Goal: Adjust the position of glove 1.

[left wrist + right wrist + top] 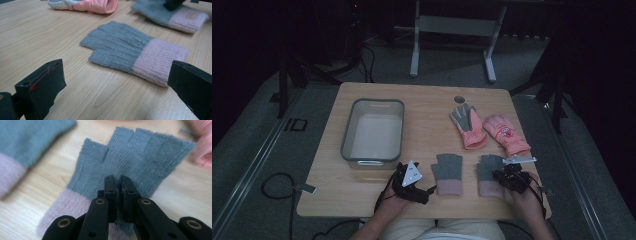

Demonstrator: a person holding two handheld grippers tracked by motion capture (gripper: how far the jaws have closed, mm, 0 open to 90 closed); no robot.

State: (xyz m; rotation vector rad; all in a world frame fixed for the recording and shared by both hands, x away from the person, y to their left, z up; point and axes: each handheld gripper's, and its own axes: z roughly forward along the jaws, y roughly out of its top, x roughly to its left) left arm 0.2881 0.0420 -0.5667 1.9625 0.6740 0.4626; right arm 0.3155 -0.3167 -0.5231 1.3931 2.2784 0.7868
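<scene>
Our right gripper (118, 182): jaws pinch knit of right-hand grey fingerless glove with pink cuff (140, 157), flat at near table edge. Our left gripper (112, 87): jaws spread, facing matching grey glove (130, 51). Grasp step in hand; next likely lift toward clear plastic bin (373, 131).

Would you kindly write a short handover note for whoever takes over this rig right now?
Right gripper: jaws shut, pinching the right grey knitted fingerless glove with pink cuff, which lies flat on the wooden table.
Left gripper: open, holding nothing, facing the matching left grey glove.
Clear plastic bin: nothing inside.
Two pink padded gloves lie farther back, untouched.
Done: one grip only. Left: probably moving the gloves into the bin.
</scene>
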